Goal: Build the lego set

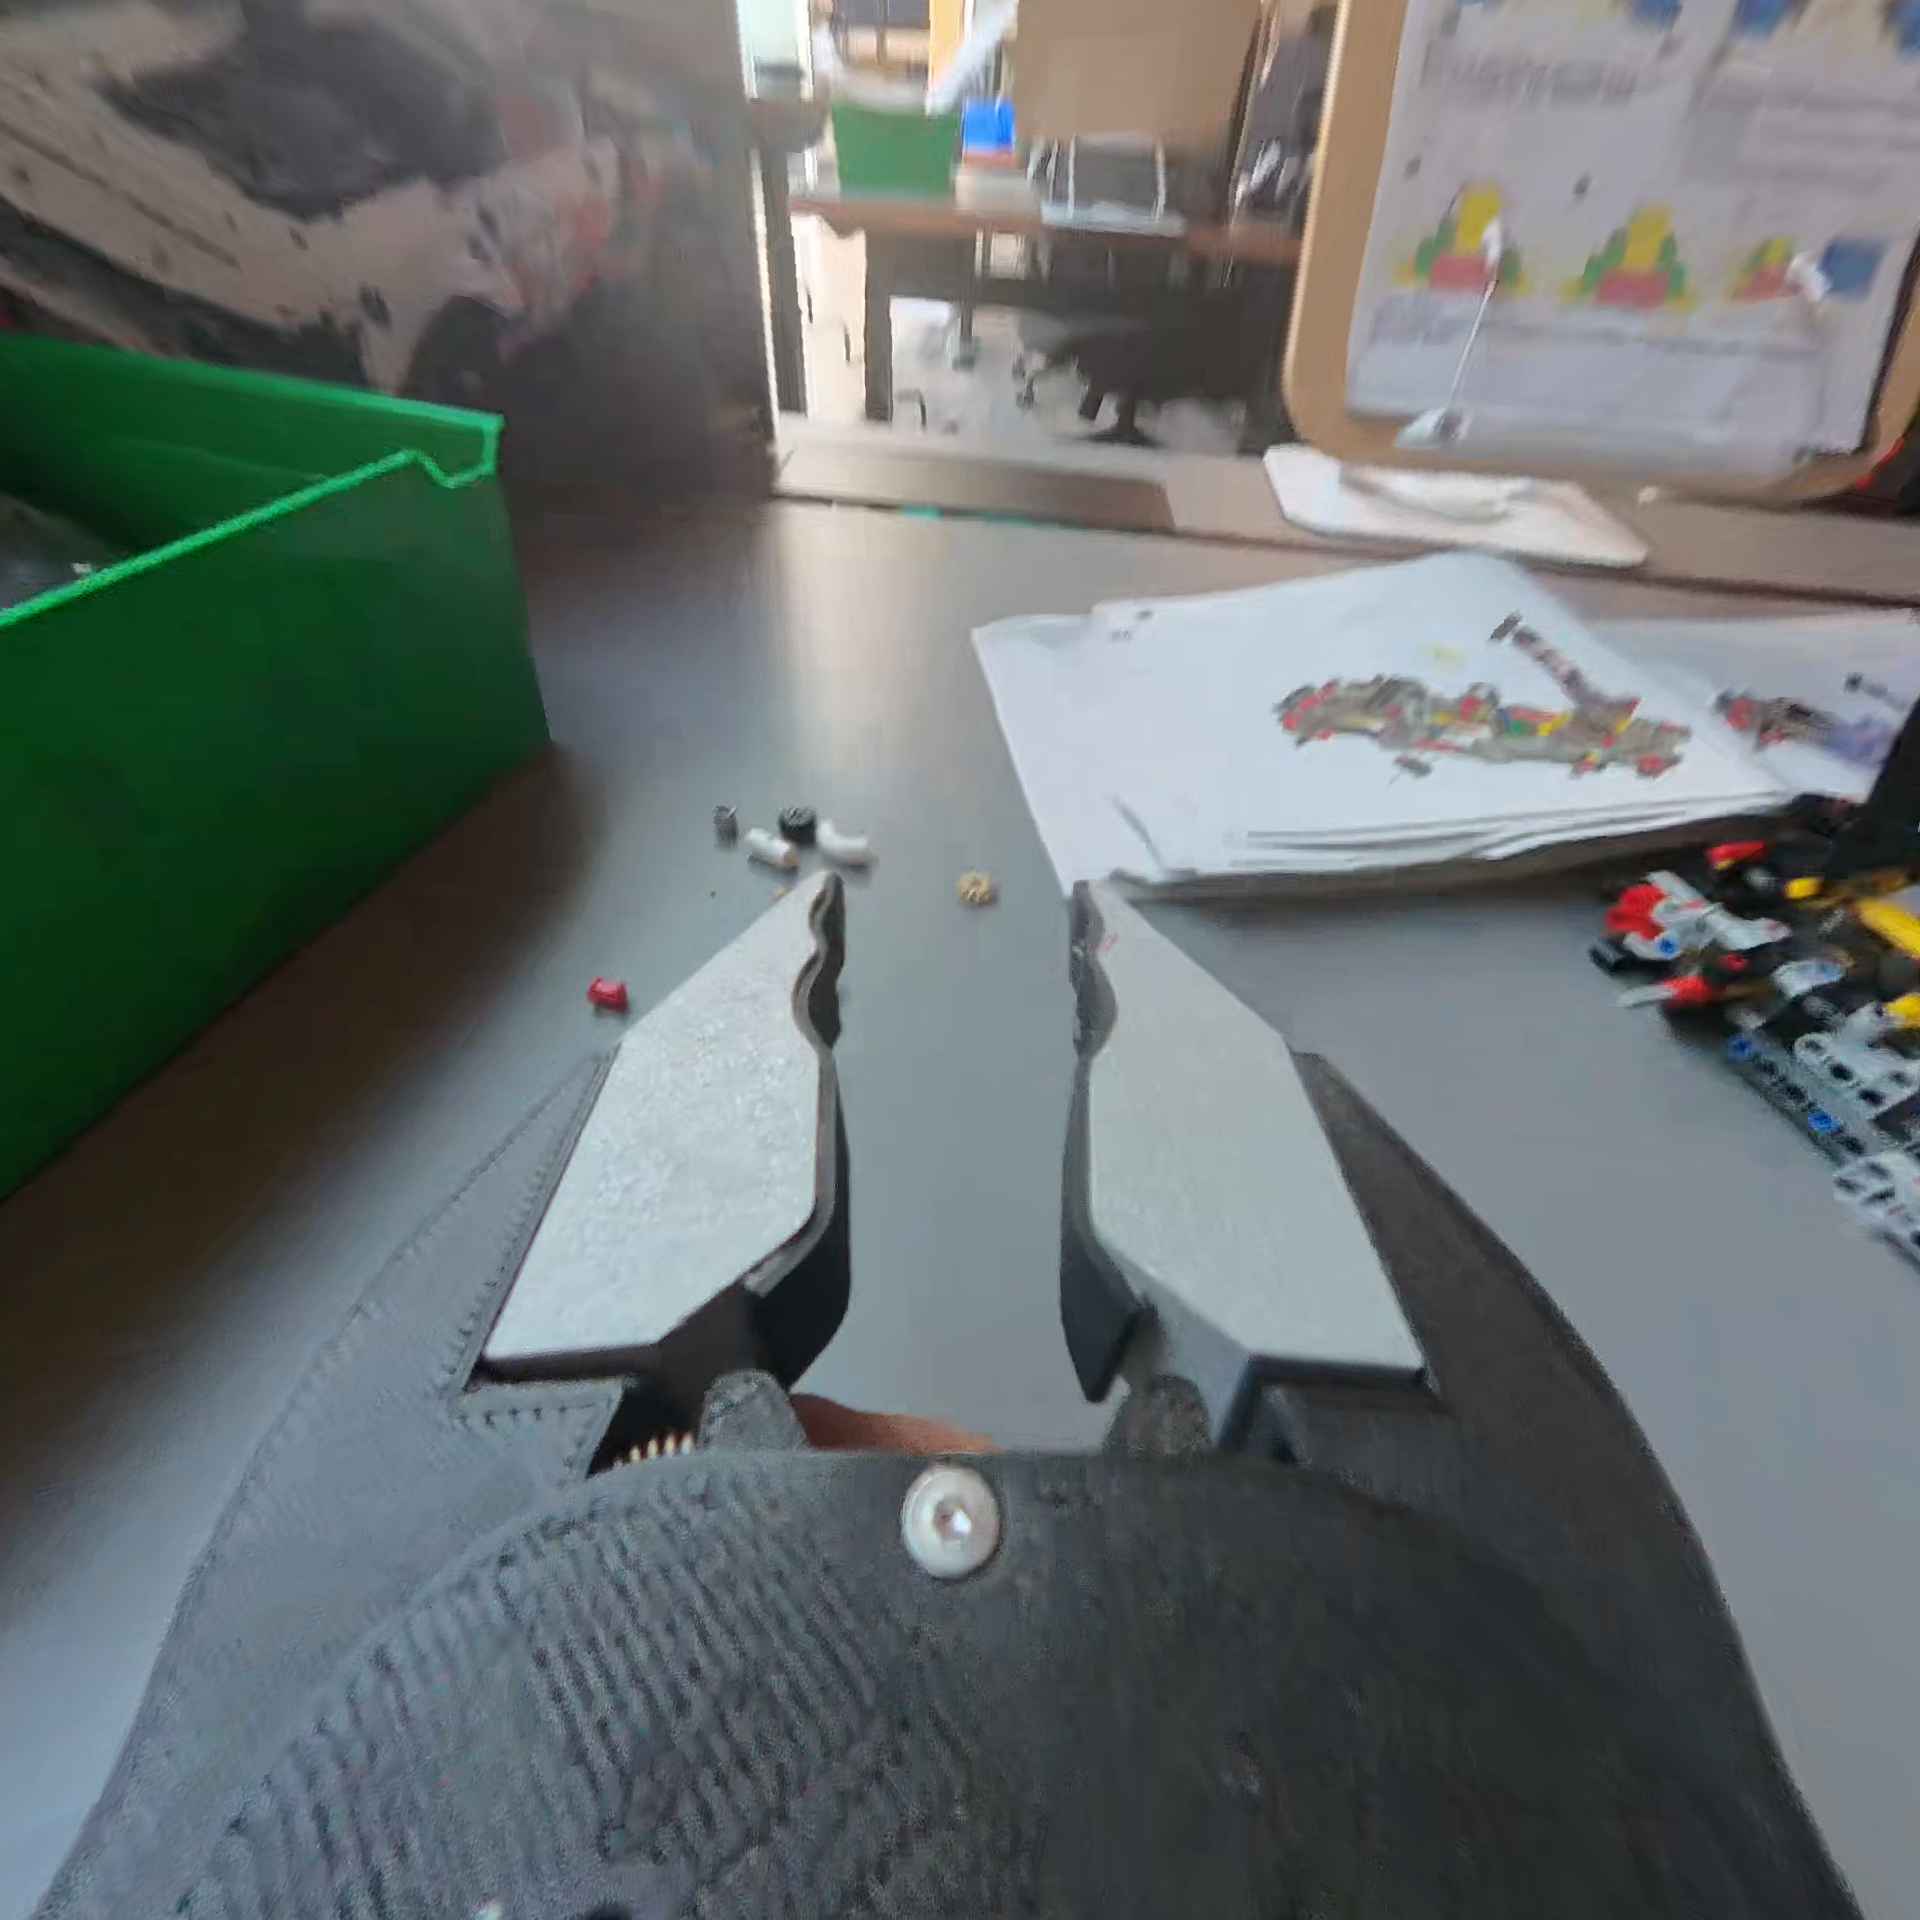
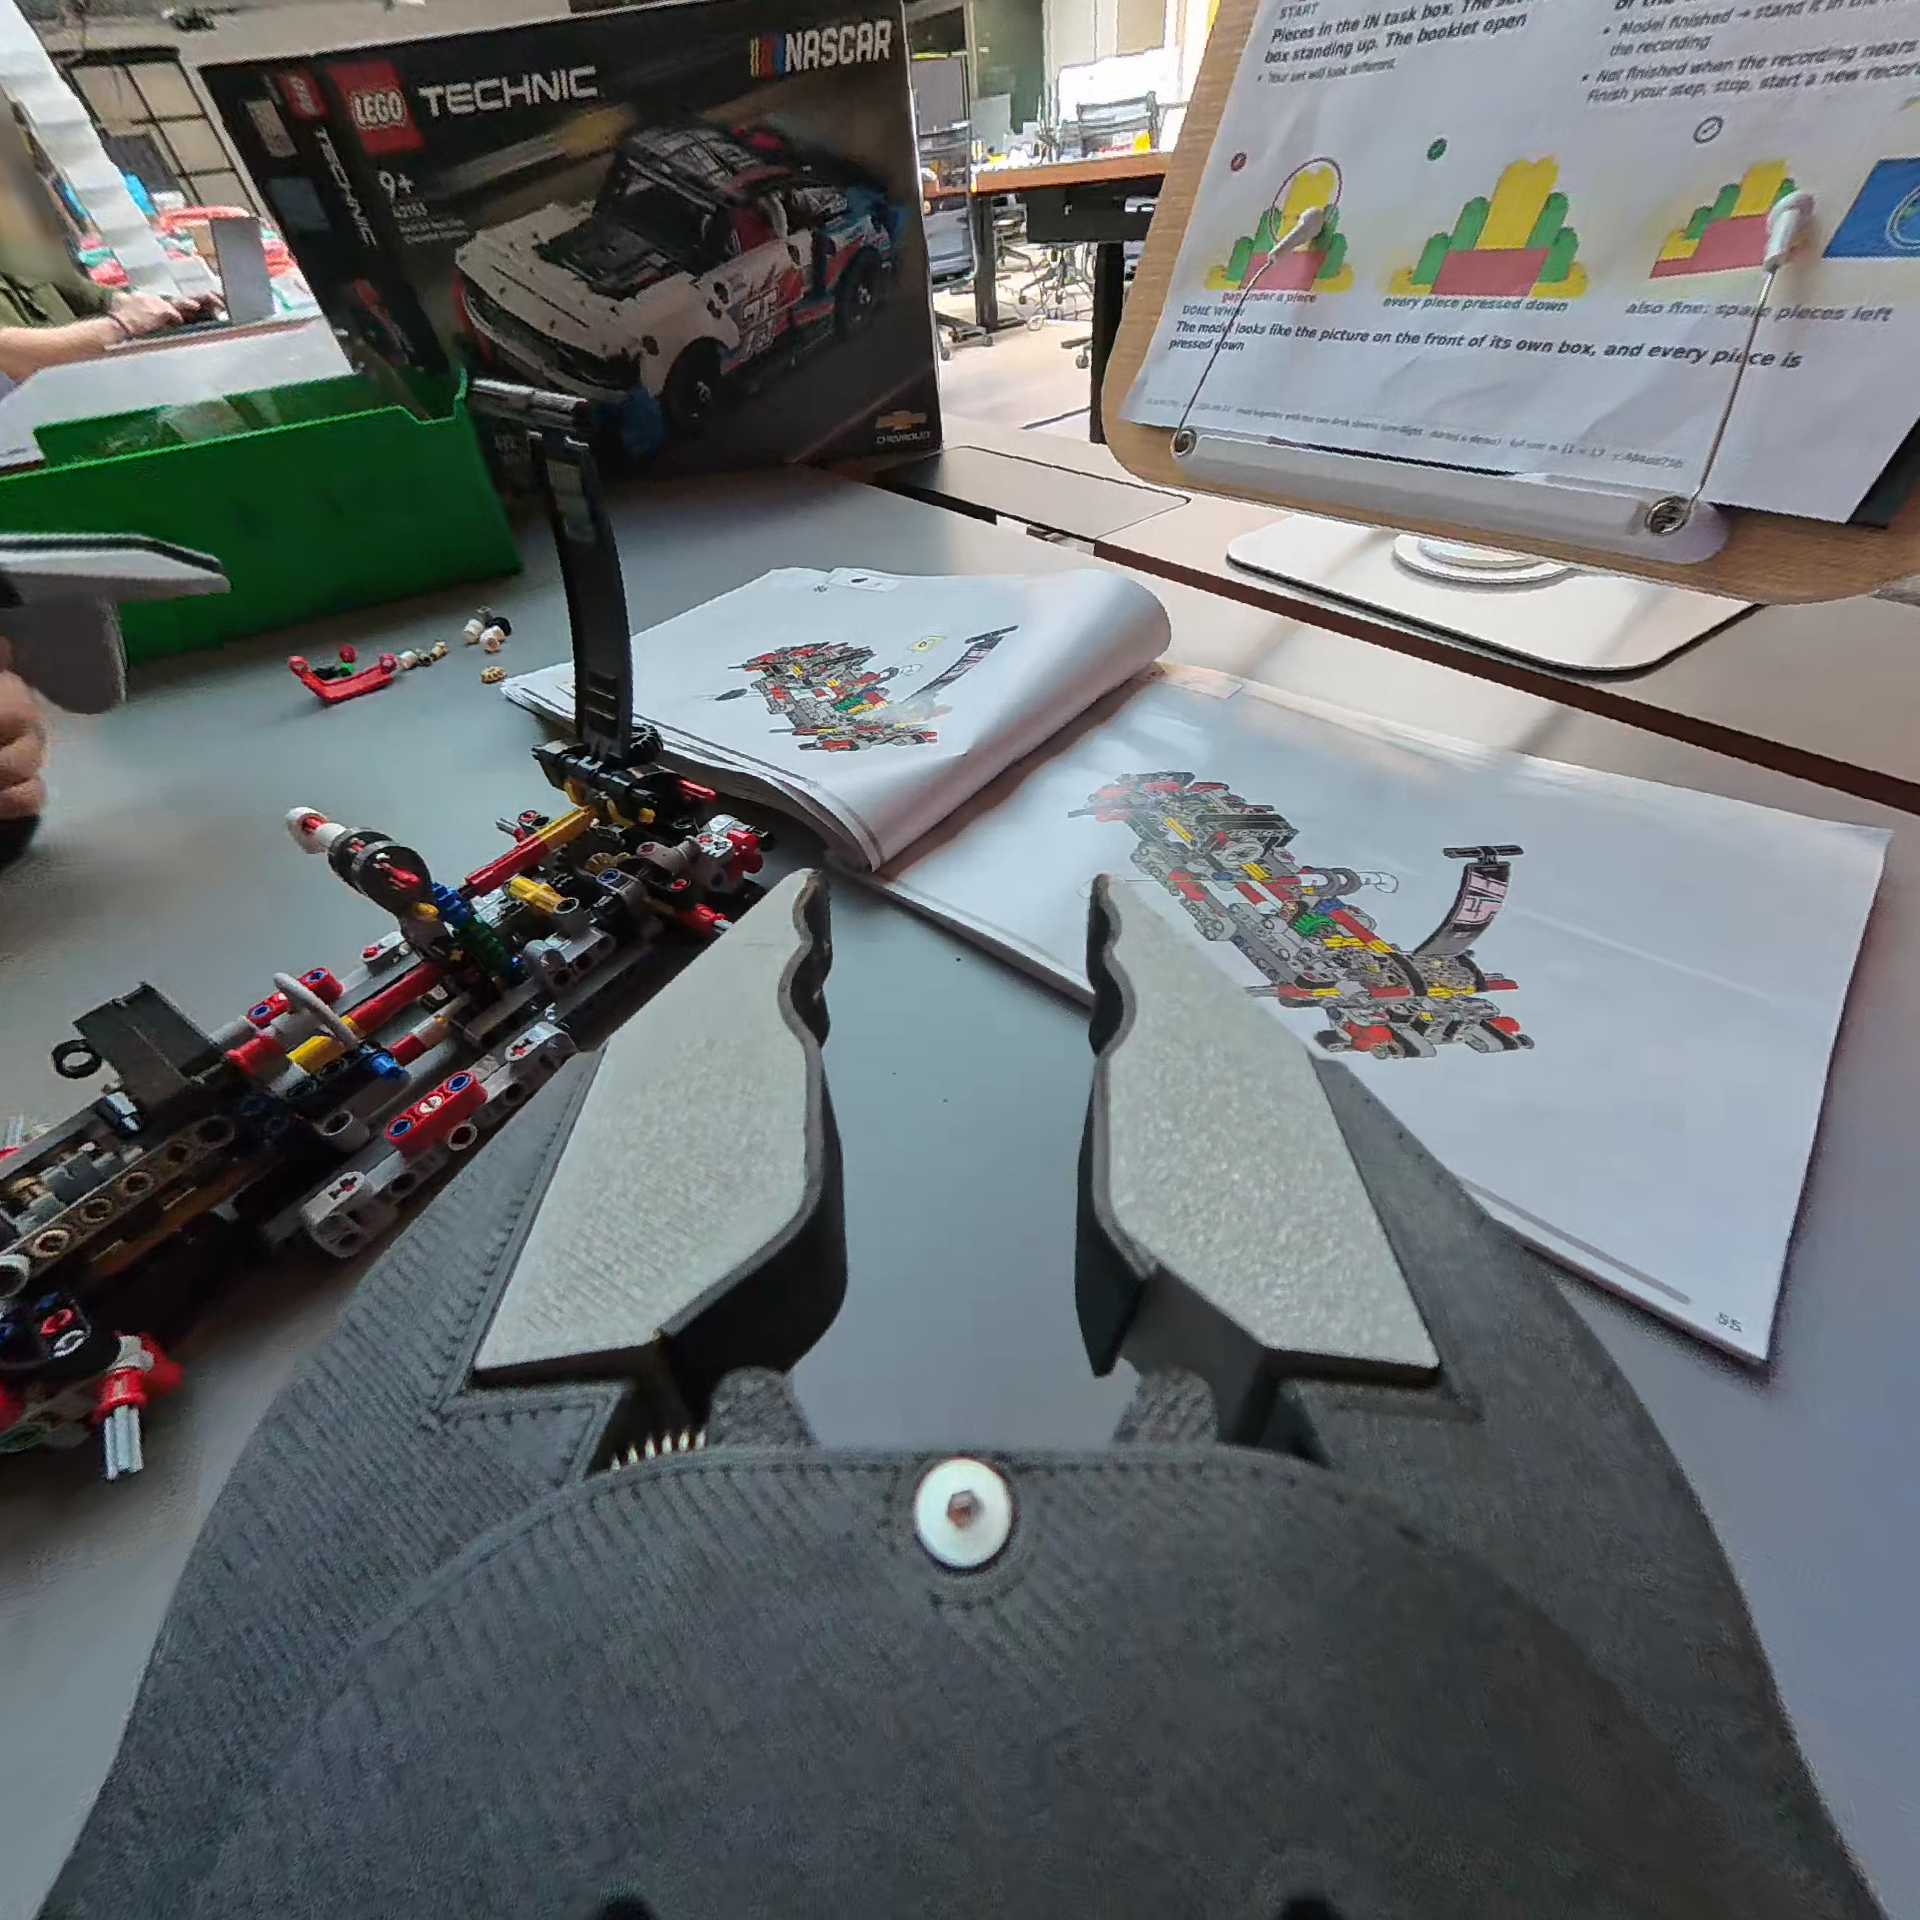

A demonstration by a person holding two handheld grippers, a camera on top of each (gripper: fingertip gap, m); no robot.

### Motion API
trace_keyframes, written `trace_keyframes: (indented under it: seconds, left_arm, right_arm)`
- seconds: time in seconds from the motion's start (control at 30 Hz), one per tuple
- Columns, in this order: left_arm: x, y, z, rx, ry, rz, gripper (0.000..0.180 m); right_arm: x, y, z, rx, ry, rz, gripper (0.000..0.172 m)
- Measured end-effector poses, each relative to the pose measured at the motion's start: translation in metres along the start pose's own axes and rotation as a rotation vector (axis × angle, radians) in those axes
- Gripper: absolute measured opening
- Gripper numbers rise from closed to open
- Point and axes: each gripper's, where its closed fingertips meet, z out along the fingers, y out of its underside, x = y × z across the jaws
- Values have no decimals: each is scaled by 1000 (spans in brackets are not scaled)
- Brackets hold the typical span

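Observation:
My left gripper (image 1: pixel 956 899) is open and empty, low over the grey table (image 1: pixel 935 644). Just ahead of its fingertips lie small loose parts: a tan gear (image 1: pixel 977 888), two white pieces (image 1: pixel 844 842), a black round piece (image 1: pixel 797 824) and a red piece (image 1: pixel 608 992). My right gripper (image 2: pixel 956 894) is open and empty above the table, between a partly built brick-model chassis (image 2: pixel 343 1039) on its left and an open instruction booklet (image 2: pixel 1351 935) on its right. A tall black curved part (image 2: pixel 587 582) stands up from the chassis. The left gripper shows at the right wrist view's left edge (image 2: pixel 114 566).
A green bin (image 1: pixel 229 686) stands at the left, also in the right wrist view (image 2: pixel 270 509). A red part (image 2: pixel 343 675) and small pieces lie near it. The model's box (image 2: pixel 623 239) stands behind. A sheet on a wooden stand (image 2: pixel 1507 260) is at the right. The chassis shows at the left wrist view's right edge (image 1: pixel 1787 987). The tips of one gripper are about 40 centimetres away from the tips of the other. From the left gripper's tips to the tan gear (image 1: pixel 977 888) is close to 11 centimetres. My right wrist view (image 2: pixel 491 671) looks at it from another angle.

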Motion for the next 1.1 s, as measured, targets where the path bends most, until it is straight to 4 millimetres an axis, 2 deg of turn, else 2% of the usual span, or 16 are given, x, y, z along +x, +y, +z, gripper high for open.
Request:
trace_keyframes:
  seconds: [0.1, 0.23, 0.4, 0.5, 0.57, 0.67, 0.8, 0.97, 1.03, 1.1]
  left_arm:
    - [-17, 3, -1, -40, 17, 36, 39]
    - [-27, -13, -2, 83, 1, 46, 33]
    - [-24, -24, 3, 157, 68, 33, 34]
    - [-22, -25, 7, 152, 103, 25, 35]
    - [-22, -29, 4, 193, 99, 39, 35]
    - [-19, -32, 4, 214, 111, 68, 31]
    - [-16, -31, 6, 202, 135, 71, 32]
    - [-16, -28, 10, 173, 127, 74, 35]
    - [-18, -20, 22, 91, 128, 62, 37]
    - [-21, -2, 40, -89, 128, 129, 34]
  right_arm:
    - [-2, 0, 1, -2, 22, -34, 46]
    - [-2, -3, -2, 23, 52, -64, 45]
    - [3, -8, -4, 60, 55, -46, 43]
    - [5, -19, -6, 136, 44, -49, 36]
    - [10, -27, -7, 185, 67, -56, 38]
    - [15, -30, 1, 196, 77, -42, 36]
    - [5, -28, 19, 161, 20, -50, 34]
    - [-12, -25, 24, 140, -69, -53, 32]
    - [-19, -23, 27, 129, -104, -63, 32]
    - [-29, -20, 30, 109, -152, -81, 28]
